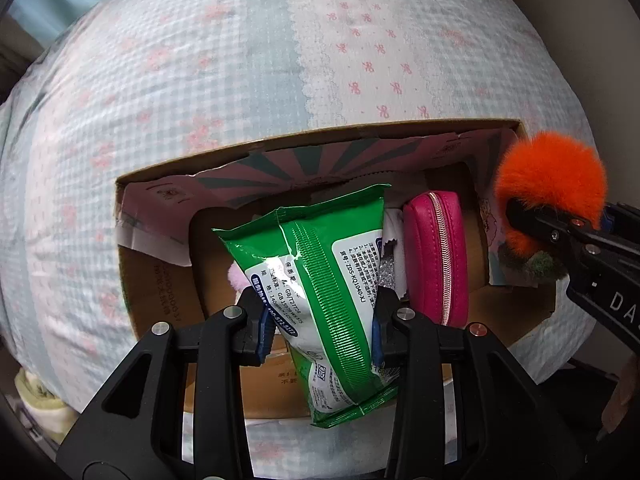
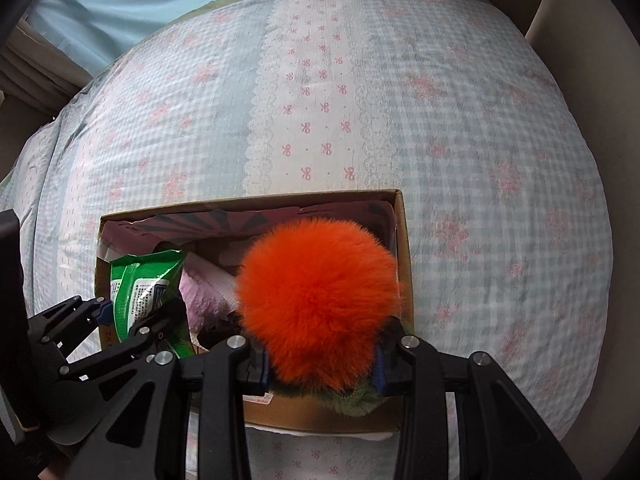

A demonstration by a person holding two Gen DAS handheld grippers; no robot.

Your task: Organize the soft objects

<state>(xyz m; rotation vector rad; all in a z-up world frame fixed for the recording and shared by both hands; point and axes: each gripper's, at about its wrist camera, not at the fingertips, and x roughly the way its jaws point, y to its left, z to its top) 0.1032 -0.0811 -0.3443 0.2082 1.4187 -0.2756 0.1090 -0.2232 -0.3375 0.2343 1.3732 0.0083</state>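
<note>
An open cardboard box [image 1: 160, 312] [image 2: 404, 248] sits on the bed. My left gripper [image 1: 318, 326] is shut on a green wet-wipes pack [image 1: 320, 280], held over the box's near side; the pack also shows in the right wrist view [image 2: 140, 284]. My right gripper [image 2: 322, 364] is shut on an orange fluffy pompom [image 2: 316, 300] with a green tuft under it, above the box's right end. In the left wrist view the pompom [image 1: 550, 184] and right gripper [image 1: 532, 220] are at the right. A magenta zip pouch [image 1: 436, 256] and a pink plush item [image 2: 204, 300] lie inside the box.
The bed [image 2: 360, 100] has a checked pale blue cover with pink bows and stretches beyond the box. A beige headboard or chair [image 2: 580, 40] stands at the right. A blue curtain [image 2: 140, 0] hangs at the far left.
</note>
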